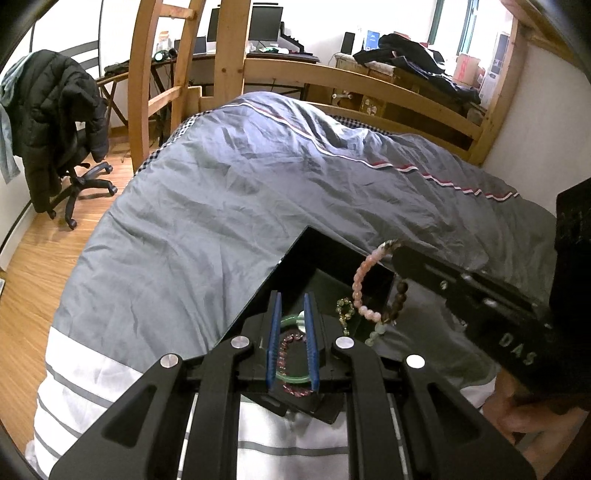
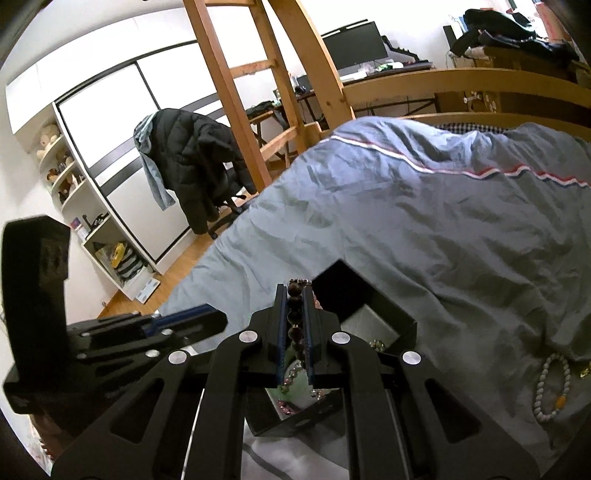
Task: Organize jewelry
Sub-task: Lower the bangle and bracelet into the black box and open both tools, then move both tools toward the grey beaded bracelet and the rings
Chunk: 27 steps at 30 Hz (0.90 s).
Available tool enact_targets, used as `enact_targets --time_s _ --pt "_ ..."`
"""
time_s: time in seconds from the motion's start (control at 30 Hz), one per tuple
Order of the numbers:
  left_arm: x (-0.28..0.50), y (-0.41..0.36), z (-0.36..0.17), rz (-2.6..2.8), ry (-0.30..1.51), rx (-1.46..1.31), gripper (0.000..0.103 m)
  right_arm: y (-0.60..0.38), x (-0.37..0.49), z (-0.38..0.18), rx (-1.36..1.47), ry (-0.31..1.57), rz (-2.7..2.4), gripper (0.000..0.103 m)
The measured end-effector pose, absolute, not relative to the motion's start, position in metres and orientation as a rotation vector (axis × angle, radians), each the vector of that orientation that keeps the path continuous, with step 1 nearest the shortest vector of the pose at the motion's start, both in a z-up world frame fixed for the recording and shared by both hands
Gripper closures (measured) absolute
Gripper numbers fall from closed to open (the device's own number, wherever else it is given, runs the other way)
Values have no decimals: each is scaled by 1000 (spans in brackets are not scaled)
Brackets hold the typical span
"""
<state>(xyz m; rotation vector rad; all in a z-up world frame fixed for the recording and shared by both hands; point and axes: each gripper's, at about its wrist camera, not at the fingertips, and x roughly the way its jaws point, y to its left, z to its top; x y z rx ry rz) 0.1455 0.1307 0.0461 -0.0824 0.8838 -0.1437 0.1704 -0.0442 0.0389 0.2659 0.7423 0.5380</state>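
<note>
A black jewelry box [image 1: 295,254] lies open on the grey duvet. It holds a green bangle [image 1: 291,378], a pink-red bead bracelet [image 1: 286,354] and a small gold piece [image 1: 344,314]. My left gripper [image 1: 293,306] hovers just over the box with its blue fingers [image 1: 274,347] a little apart and nothing between them. My right gripper [image 2: 295,291] is shut on a bead bracelet [image 2: 294,317] of pink, brown and green beads, which hangs over the box [image 2: 354,291] in the left wrist view [image 1: 364,291]. A white bead bracelet [image 2: 550,387] lies on the duvet to the right.
The grey duvet [image 1: 240,206] covers a wooden-framed bed [image 1: 332,77]. An office chair with a black jacket [image 1: 55,122] stands on the wood floor to the left. A desk with monitors [image 1: 264,24] is behind the bed. White shelves [image 2: 92,229] stand by the wall.
</note>
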Motion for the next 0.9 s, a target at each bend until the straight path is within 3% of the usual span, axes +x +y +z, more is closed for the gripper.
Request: enact_targets --time_s 0.17,0.23,0.3,0.33,0.37,0.4,0.43,0.5,0.6,0.9 --pt "149 130 43 -137 895 -79 90 -38 176 23 254 808 531 92" --pt "149 129 43 -125 894 -71 90 -38 176 19 254 819 524 85" --pt "149 129 42 -127 894 -74 90 -42 175 19 264 810 517 56" --pt "149 130 42 -125 893 -73 90 -45 174 20 272 799 511 48" --pt "149 130 42 -124 893 -73 82 -47 173 21 277 787 503 37" --pt "149 130 42 -119 890 -72 61 -51 172 23 276 773 489 33" --pt "148 129 43 -109 881 -70 51 -54 171 24 273 765 474 30" --pt "146 131 46 -70 855 -62 25 -66 169 26 275 747 417 5" --pt "144 134 50 -65 823 -81 11 -83 172 23 282 764 363 3" --pt "142 107 45 -105 806 -22 9 -127 157 19 175 757 235 3"
